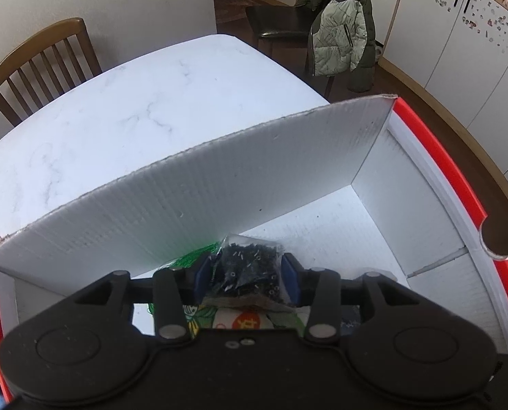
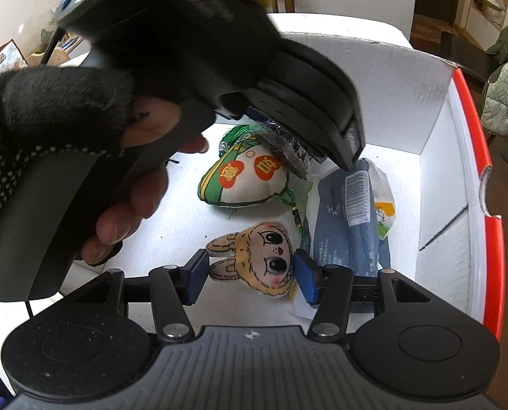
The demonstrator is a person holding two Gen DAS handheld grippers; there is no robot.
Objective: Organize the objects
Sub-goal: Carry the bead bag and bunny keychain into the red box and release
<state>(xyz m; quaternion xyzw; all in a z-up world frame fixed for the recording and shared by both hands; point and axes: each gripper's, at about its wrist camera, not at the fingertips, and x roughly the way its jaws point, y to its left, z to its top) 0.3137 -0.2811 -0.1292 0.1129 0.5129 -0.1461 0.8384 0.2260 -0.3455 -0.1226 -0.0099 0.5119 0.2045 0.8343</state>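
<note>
A white marble-veined worktop [image 1: 124, 116] carries an open white cardboard box with a red rim [image 1: 438, 160]; wooden chairs stand around it. A gloved hand [image 2: 66, 157] tilts the left tool [image 1: 243, 273] down into the box, its pads clamped on a clear bag of small black parts [image 1: 245, 266]. The right tool [image 2: 250, 273] hangs open over a beige rabbit plush [image 2: 257, 259] on the box floor, beside a green-and-cream embroidered pouch [image 2: 243, 177].

A wooden chair [image 1: 38, 65] beside a marble table [image 1: 117, 116], jacket-draped chair [image 1: 339, 34] beyond.
</note>
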